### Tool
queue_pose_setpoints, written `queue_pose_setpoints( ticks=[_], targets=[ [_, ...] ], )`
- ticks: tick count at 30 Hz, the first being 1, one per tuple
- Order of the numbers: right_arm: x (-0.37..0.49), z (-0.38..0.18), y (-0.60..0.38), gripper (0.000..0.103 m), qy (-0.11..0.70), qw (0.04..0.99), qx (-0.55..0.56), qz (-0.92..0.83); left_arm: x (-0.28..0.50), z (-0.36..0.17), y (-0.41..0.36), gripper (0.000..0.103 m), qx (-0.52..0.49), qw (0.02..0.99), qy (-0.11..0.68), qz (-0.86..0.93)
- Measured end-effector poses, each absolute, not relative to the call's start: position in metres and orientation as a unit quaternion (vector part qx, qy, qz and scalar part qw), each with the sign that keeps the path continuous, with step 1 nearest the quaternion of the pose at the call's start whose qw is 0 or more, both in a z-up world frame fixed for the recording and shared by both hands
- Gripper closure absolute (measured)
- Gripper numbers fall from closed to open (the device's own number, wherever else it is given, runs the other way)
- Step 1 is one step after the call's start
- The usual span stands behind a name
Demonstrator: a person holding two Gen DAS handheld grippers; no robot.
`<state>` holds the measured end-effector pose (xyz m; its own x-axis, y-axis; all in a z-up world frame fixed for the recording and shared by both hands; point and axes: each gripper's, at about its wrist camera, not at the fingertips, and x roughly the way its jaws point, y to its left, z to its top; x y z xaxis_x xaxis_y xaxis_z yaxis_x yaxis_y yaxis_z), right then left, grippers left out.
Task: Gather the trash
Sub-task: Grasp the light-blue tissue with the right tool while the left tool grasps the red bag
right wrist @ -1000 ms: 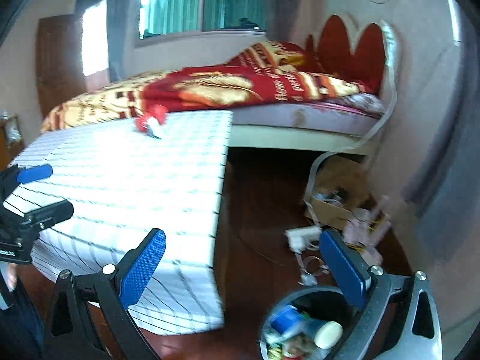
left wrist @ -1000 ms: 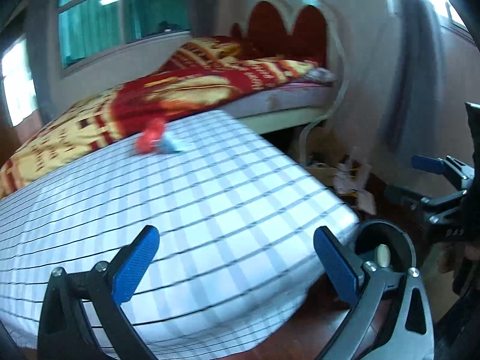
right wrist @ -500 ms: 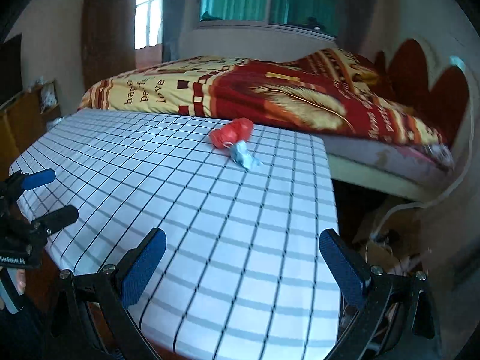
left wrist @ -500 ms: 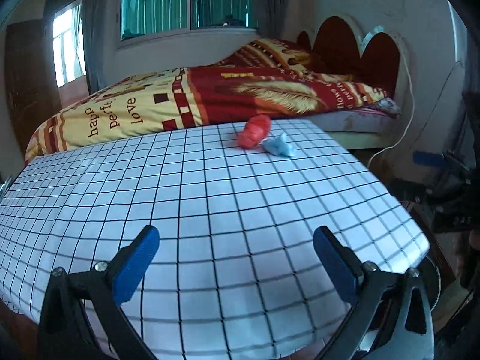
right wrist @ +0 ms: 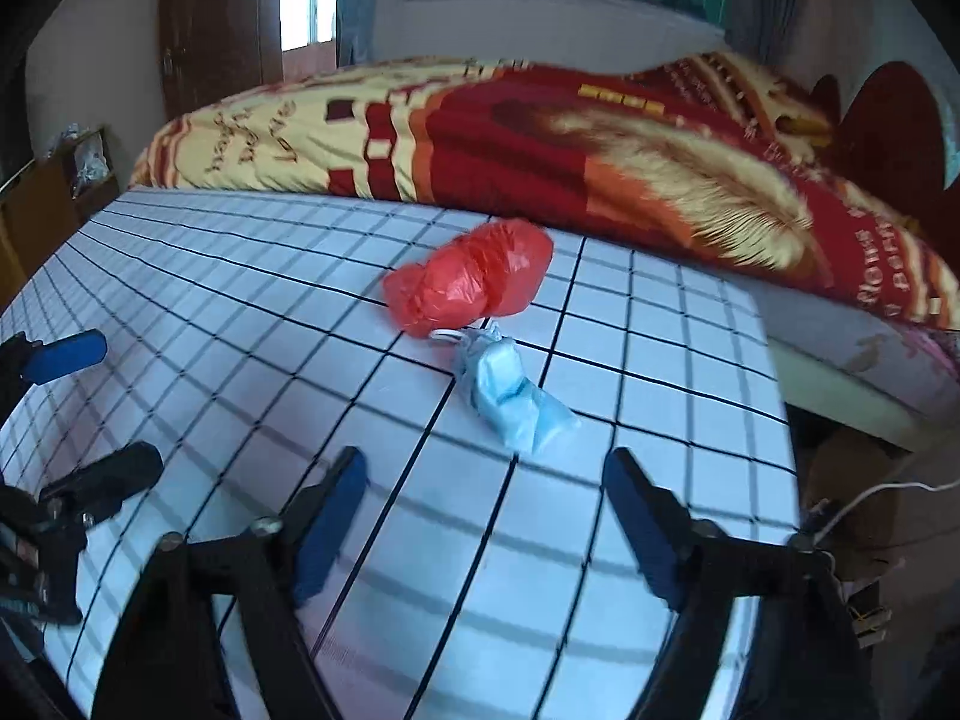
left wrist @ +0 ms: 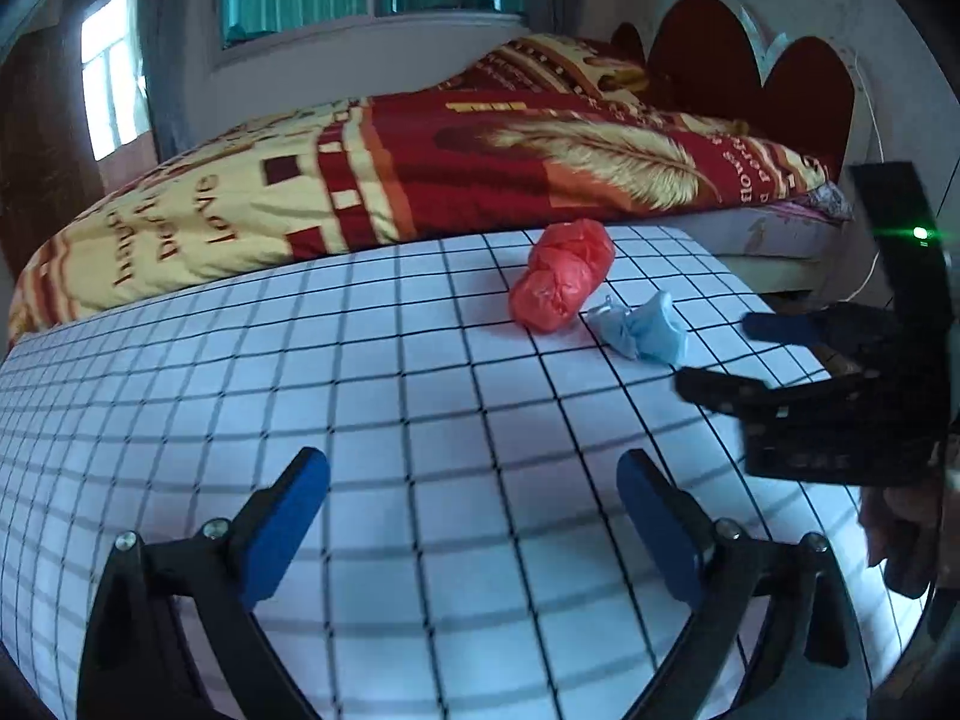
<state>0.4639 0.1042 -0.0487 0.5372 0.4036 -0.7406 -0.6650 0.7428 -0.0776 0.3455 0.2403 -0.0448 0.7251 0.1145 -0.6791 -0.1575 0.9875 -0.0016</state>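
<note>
A crumpled red plastic bag (left wrist: 563, 277) and a crumpled light-blue piece of trash (left wrist: 645, 333) lie side by side on a white grid-patterned mattress (left wrist: 360, 420). They also show in the right wrist view: the red bag (right wrist: 474, 285), the blue trash (right wrist: 510, 396). My left gripper (left wrist: 474, 516) is open and empty, some way short of both. My right gripper (right wrist: 483, 516) is open and empty, just short of the blue trash. The right gripper also shows at the right of the left wrist view (left wrist: 744, 354).
A bed with a red and yellow blanket (left wrist: 420, 168) and a red headboard (left wrist: 750, 72) lies behind the mattress. Cardboard and a white cable (right wrist: 870, 492) sit on the floor past the mattress's right edge. A wooden door (right wrist: 222, 24) and a low shelf (right wrist: 60, 180) are at left.
Both grippers have swung from the floor and bin toward the mattress and moved closer to the trash. The red bag and blue trash now look larger and nearer. The bin has left view.
</note>
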Motion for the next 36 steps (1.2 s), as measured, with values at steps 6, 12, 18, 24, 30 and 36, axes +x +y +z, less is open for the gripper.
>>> queue_pose_setpoints(
  ticks=[6,12,18,24,30,36],
  targets=[
    [0.508,-0.069,0.120,0.085,0.394,0.841,-0.173,0.327,0.384,-0.050,0.237,0.007,-0.039,0.926,0.372,0.059],
    [0.550,-0.064,0.086,0.085,0.399,0.856,-0.144,0.295,0.435,-0.056,0.221,0.014,-0.025,0.926,0.375,0.037],
    [0.574,-0.065,0.072,0.085,0.404,0.860,-0.121,0.288,0.478,-0.062,0.215,0.018,-0.019,0.921,0.388,0.035],
    [0.586,-0.066,0.077,0.085,0.418,0.854,-0.105,0.291,0.506,-0.066,0.204,0.045,0.003,0.912,0.409,0.034],
    [0.561,-0.053,0.063,0.093,0.400,0.861,-0.107,0.295,0.475,-0.057,0.196,0.069,-0.006,0.919,0.395,0.014],
    [0.507,-0.030,0.029,0.093,0.375,0.872,-0.108,0.296,0.404,-0.035,0.181,0.069,-0.005,0.928,0.373,-0.002]
  ],
)
